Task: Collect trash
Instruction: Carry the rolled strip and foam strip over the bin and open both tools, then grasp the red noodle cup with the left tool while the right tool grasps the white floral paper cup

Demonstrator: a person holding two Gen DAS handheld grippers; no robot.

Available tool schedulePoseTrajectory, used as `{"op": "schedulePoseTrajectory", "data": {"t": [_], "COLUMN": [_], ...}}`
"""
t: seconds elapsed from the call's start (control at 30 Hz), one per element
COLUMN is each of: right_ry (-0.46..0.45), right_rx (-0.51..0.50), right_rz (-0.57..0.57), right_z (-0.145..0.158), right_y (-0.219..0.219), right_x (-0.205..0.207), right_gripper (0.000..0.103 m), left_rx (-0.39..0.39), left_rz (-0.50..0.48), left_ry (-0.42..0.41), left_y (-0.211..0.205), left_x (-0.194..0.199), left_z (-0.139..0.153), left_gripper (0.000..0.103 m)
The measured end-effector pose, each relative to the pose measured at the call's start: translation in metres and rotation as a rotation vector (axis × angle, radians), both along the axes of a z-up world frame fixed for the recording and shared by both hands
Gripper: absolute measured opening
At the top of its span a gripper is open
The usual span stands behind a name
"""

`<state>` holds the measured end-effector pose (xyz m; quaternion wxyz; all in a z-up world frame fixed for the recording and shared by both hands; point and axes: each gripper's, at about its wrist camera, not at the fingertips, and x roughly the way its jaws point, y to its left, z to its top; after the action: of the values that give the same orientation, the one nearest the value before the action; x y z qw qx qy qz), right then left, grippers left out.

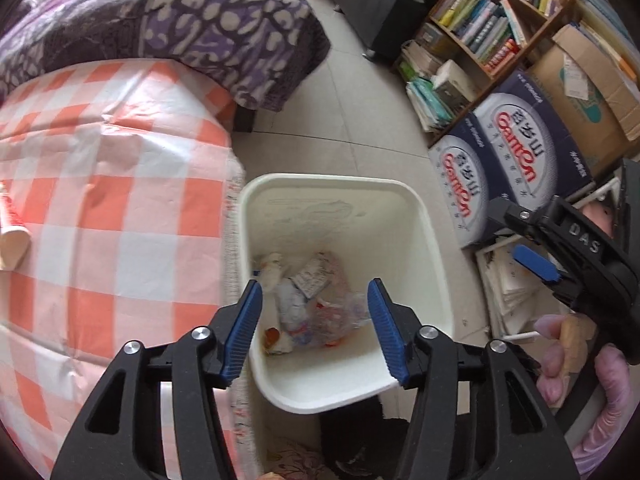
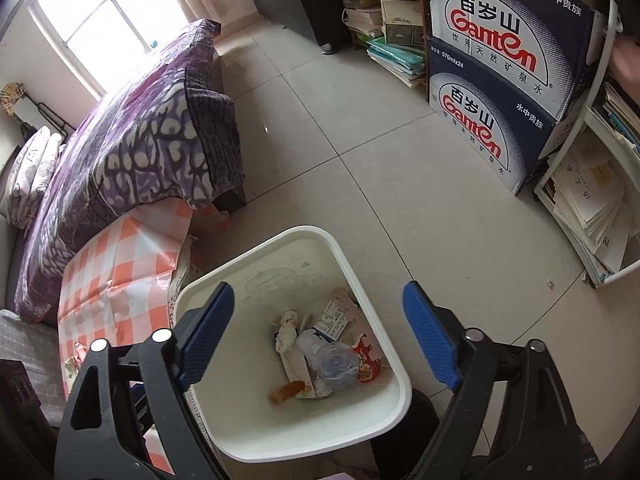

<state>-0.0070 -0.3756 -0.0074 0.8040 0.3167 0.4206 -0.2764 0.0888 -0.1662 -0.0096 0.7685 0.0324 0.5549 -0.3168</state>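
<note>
Now both grippers, left (image 1: 316, 320) and right (image 2: 320, 336), hang over the bin (image 2: 400, 396), jaws apart, empty; trash (image 2: 324, 356) lies inside; drop looks done; next, fetch the cup (image 1: 14, 240) from the desk (image 1: 120, 184).

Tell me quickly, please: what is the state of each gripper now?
Left gripper: open, holding nothing, above the white bin.
Right gripper: open wide, holding nothing, above the same bin.

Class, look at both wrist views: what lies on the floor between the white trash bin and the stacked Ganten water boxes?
Nothing: between the white trash bin and the Ganten water boxes lies bare tiled floor, clearest in the right wrist view.
</note>
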Motion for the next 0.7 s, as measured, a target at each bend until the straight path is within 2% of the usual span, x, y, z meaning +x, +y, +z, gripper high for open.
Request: {"op": "schedulePoseTrajectory", "data": {"t": [0.03,0.1,0.13,0.3,0.53,0.6,0.7], "right_ry": [0.001,0.007,0.011,0.028,0.059,0.07,0.089], "right_rx": [0.001,0.003,0.006,0.032,0.032,0.032,0.031], "right_rz": [0.002,0.015,0.022,0.073,0.14,0.147,0.146], "right_z": [-0.001,-0.002,-0.004,-0.01,-0.017,-0.02,-0.024], "right_y": [0.003,0.009,0.012,0.032,0.062,0.066,0.07], "right_x": [0.002,0.009,0.012,0.032,0.057,0.061,0.065], "right_gripper": [0.089,0.092,0.094,0.096,0.096,0.096,0.096], "left_rx": [0.014,0.055,0.073,0.2,0.295,0.302,0.296], "left_rz": [0.014,0.063,0.089,0.288,0.654,0.729,0.783], "left_ry": [-0.015,-0.056,-0.074,-0.137,-0.025,0.02,0.076], "left_y": [0.005,0.016,0.023,0.07,0.161,0.184,0.203], "left_x": [0.003,0.011,0.016,0.048,0.102,0.115,0.131], "left_z": [0.001,0.002,0.003,0.001,-0.022,-0.033,-0.052], "left_gripper": [0.057,0.069,0.071,0.084,0.086,0.086,0.086]}}
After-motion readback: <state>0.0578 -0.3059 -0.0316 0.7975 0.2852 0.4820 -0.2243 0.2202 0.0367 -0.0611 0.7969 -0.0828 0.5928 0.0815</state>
